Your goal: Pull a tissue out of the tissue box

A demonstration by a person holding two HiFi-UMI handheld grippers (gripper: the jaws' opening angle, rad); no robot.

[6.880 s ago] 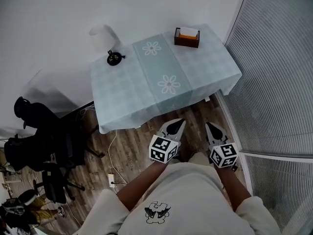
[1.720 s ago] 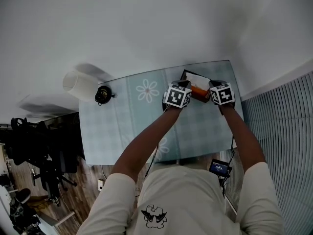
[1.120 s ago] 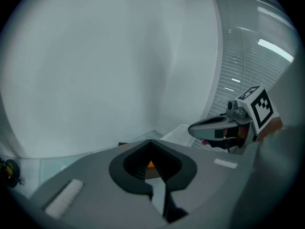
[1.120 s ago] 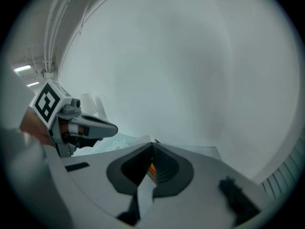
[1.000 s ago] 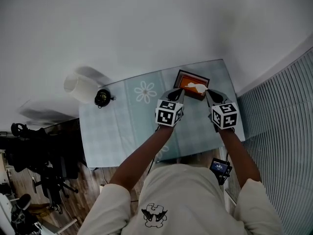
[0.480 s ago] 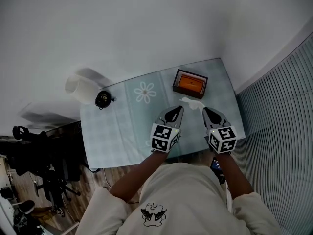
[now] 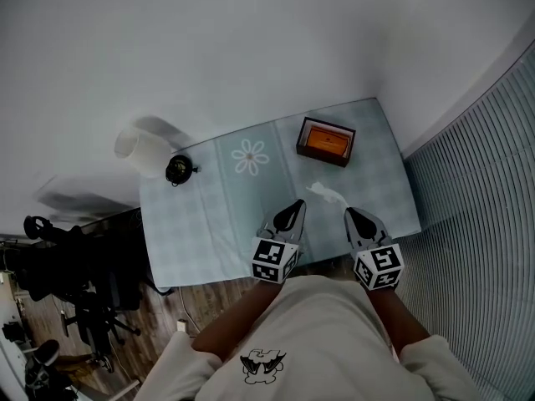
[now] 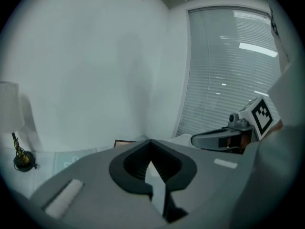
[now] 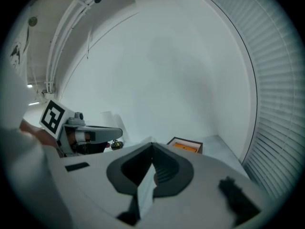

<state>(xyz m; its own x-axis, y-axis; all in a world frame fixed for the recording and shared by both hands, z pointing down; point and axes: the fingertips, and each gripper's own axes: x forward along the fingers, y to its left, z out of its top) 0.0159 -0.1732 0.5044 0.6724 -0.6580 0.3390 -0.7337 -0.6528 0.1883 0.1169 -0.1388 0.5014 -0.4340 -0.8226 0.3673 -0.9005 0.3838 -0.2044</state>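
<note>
The brown tissue box (image 7: 326,140) (image 9: 185,146) with its orange top stands at the table's far right. Its edge (image 8: 125,142) also shows in the left gripper view. A white tissue (image 7: 326,194) is clear of the box and hangs over the cloth from the tip of my right gripper (image 7: 349,213) (image 9: 152,145) (image 8: 193,140), which is shut on it. My left gripper (image 7: 298,205) (image 8: 150,142) (image 9: 121,131) is beside it to the left, shut and holding nothing. Both grippers are near the table's front edge, well short of the box.
The table (image 7: 217,215) has a pale checked cloth with flower prints. A white lamp shade (image 7: 138,150) and a small black object (image 7: 178,170) are at its far left. Slatted blinds (image 7: 476,182) run along the right. Black chairs (image 7: 67,266) stand on the floor at the left.
Both grippers have drawn back from the box toward the table's front edge. The tissue has left the box top and come away with the right gripper.
</note>
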